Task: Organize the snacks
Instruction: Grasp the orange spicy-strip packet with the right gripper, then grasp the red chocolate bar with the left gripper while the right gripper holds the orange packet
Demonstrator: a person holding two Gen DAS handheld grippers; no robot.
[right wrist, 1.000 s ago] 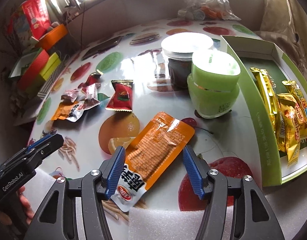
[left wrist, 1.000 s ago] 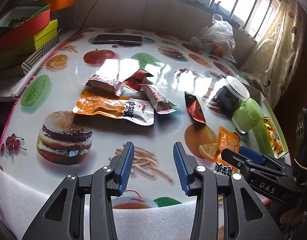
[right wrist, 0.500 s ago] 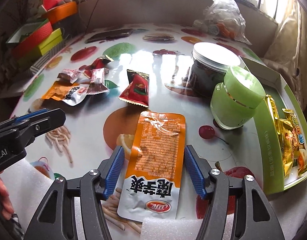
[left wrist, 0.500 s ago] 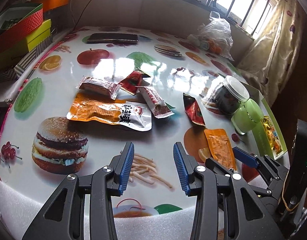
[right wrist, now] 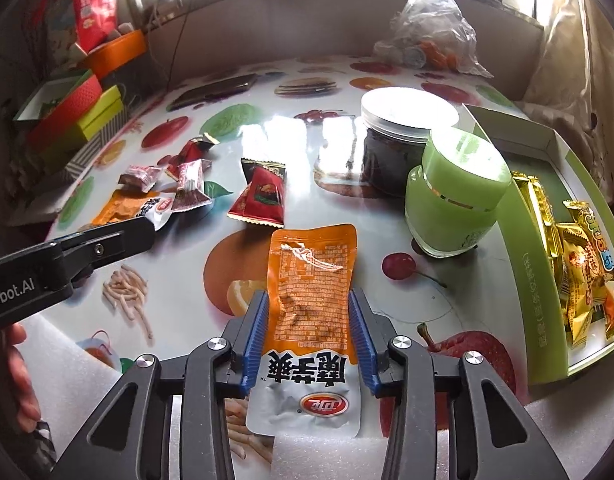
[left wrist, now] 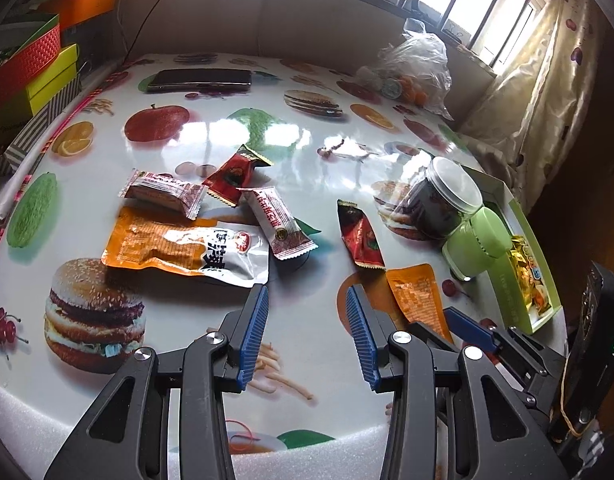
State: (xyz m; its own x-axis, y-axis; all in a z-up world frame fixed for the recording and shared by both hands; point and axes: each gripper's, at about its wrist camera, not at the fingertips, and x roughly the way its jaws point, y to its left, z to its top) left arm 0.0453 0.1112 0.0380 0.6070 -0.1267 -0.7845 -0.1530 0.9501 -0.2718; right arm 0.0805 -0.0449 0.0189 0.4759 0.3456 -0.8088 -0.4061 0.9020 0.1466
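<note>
Closing in over the last moment, the right gripper [right wrist: 309, 322] now clamps the orange packet [right wrist: 313, 276] at lower centre, long axis pointing away; the green tray [right wrist: 525, 216] lies right. The left gripper [left wrist: 305, 334] hangs open, empty.

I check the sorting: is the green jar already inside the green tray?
No, the green jar stands on the table beside the tray, outside its wall.

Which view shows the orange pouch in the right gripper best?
The right wrist view: the orange pouch lies full length between the right gripper, whose jaws have just closed on its sides. The left wrist view shows only its far end, behind that gripper.
</note>
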